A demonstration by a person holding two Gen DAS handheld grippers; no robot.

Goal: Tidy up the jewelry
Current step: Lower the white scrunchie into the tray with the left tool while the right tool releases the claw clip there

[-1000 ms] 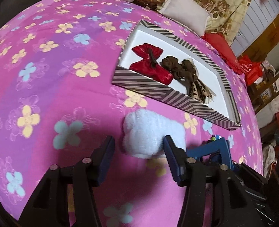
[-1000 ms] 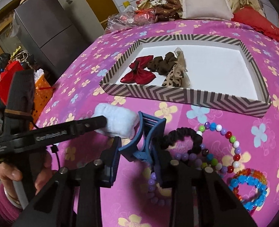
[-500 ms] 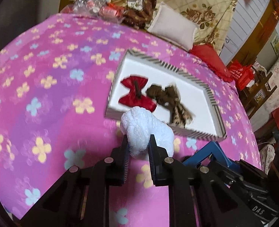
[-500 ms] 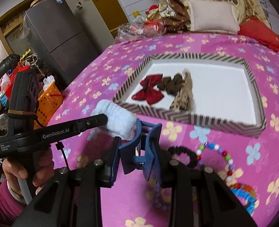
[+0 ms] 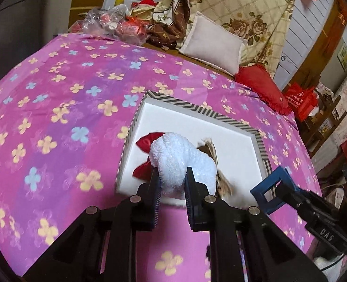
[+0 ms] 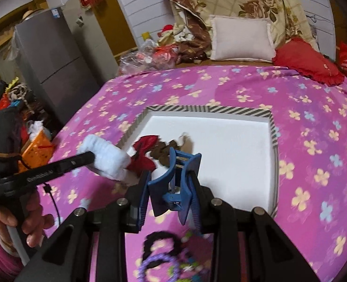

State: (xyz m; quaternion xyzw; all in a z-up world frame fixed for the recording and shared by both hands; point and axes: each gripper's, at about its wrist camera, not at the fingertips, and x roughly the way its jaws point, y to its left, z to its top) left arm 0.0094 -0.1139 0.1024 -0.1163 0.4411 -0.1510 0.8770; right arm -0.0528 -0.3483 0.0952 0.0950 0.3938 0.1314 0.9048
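Note:
My left gripper (image 5: pixel 172 179) is shut on a fluffy white scrunchie (image 5: pixel 181 162), held in the air above the near left corner of the striped tray (image 5: pixel 198 110). In the right wrist view the same white scrunchie (image 6: pixel 105 158) hangs at the left gripper's tip beside the tray's (image 6: pixel 211 109) left rim. My right gripper (image 6: pixel 170 183) is shut on a blue claw hair clip (image 6: pixel 175 181), raised over the tray's near edge. A red bow (image 6: pixel 145 151) and a brown bow (image 6: pixel 161 152) lie inside the tray. The blue clip (image 5: pixel 271 191) shows at the right of the left wrist view.
A black scrunchie (image 6: pixel 159 244) and bead bracelets (image 6: pixel 173 265) lie blurred on the pink flowered bedspread (image 5: pixel 56 117) below the right gripper. A hand (image 6: pixel 30 218) holds the left gripper's handle. Pillows (image 6: pixel 241 38) and a red cushion (image 6: pixel 307 64) sit at the far end.
The left gripper closed on the white scrunchie and lifted it off the bedspread toward the tray. The right gripper rose with the blue clip and moved forward over the tray's near edge.

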